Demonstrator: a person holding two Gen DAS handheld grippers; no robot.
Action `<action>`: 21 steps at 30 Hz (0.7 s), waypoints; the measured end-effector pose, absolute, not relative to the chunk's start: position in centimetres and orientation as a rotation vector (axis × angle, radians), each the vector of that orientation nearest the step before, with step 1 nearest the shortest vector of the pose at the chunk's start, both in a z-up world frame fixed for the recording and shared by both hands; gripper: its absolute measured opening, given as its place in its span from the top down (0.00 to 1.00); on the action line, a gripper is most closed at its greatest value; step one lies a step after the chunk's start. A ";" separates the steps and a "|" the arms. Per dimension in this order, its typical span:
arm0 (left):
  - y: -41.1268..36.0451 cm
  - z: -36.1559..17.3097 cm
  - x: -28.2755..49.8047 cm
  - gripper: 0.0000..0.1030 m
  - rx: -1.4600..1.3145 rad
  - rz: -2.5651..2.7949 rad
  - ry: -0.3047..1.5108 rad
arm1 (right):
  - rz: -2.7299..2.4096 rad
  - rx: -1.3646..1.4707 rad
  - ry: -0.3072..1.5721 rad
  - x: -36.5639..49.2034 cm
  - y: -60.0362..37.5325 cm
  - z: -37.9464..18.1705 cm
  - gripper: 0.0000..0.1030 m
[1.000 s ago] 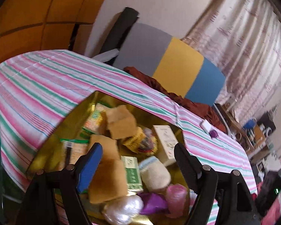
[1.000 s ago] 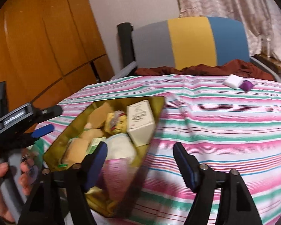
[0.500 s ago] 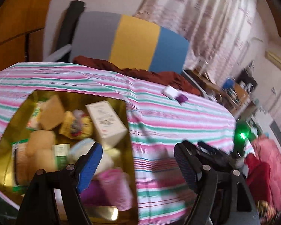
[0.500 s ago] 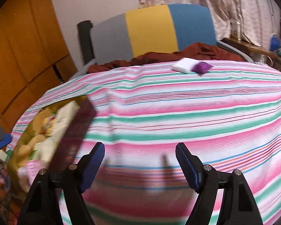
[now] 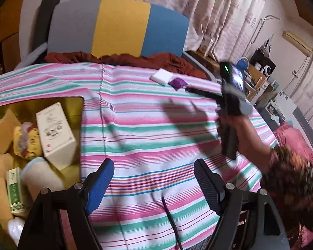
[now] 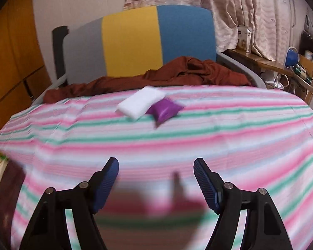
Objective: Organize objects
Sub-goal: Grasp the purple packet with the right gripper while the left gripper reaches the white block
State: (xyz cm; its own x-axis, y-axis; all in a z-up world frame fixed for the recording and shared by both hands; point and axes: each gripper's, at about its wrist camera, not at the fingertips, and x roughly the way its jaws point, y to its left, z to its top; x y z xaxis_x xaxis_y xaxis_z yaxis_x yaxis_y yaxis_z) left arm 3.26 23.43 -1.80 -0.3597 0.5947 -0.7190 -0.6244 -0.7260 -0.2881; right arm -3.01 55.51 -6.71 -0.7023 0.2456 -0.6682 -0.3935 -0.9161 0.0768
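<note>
A white pad [image 6: 140, 102] and a purple packet [image 6: 164, 109] lie side by side, touching, at the far edge of the striped tablecloth [image 6: 198, 145]. My right gripper [image 6: 156, 175] hovers over bare cloth well short of them; its jaws are closing with nothing between them. A gold tray [image 5: 78, 112] at the left holds a white box [image 5: 55, 133], a yellow plush toy [image 5: 25, 143] and several other small items. My left gripper [image 5: 154, 179] is open and empty above the cloth just right of the tray. In the left wrist view the white pad [image 5: 161, 77] and purple packet [image 5: 177, 82] lie beyond the right hand [image 5: 250, 137].
A chair back [image 6: 135, 41] in grey, yellow and blue stands behind the table, with a rust-brown cloth [image 6: 177, 73] heaped against the far edge. Curtains [image 6: 229, 10] and cluttered shelves [image 6: 298, 66] fill the right. Wooden doors [image 6: 10, 62] stand at the left.
Both views have swung right, away from the tray and over the bare striped cloth. The right gripper has moved toward the white pad and purple packet, its jaws slightly narrower.
</note>
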 end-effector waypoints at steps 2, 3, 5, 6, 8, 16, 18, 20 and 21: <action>23.8 -2.1 3.0 0.22 -1.114 2.111 0.055 | 2.599 -0.962 0.271 -5.2 57.0 -6.4 0.27; 24.0 -2.2 2.8 0.22 -1.120 2.111 0.059 | 2.607 -0.957 0.255 -6.3 57.5 -6.2 0.27; 24.1 -2.2 2.4 0.22 -1.122 2.121 0.054 | 2.622 -0.970 0.211 -8.5 58.4 -6.1 0.27; 24.1 -2.2 2.1 0.22 -1.129 2.125 0.049 | 2.628 -0.984 0.195 -9.5 58.8 -6.3 0.27; 24.1 -2.2 1.6 0.22 -1.142 2.121 0.032 | 2.636 -1.017 0.181 -11.2 59.6 -6.6 0.27; 24.7 -1.9 -0.4 0.22 -1.160 2.138 -0.011 | 2.634 -1.162 0.241 -14.0 61.4 -9.8 0.46; 25.2 -1.8 -0.9 0.22 -1.163 2.135 -0.019 | 2.661 -1.150 0.243 -13.8 61.1 -9.7 0.48; 25.8 -1.5 -1.4 0.22 -1.164 2.137 -0.017 | 2.663 -1.149 0.228 -13.5 60.8 -9.8 0.48; 26.3 -1.3 -1.8 0.22 -1.168 2.137 -0.019 | 2.655 -1.144 0.227 -13.1 60.6 -9.8 0.48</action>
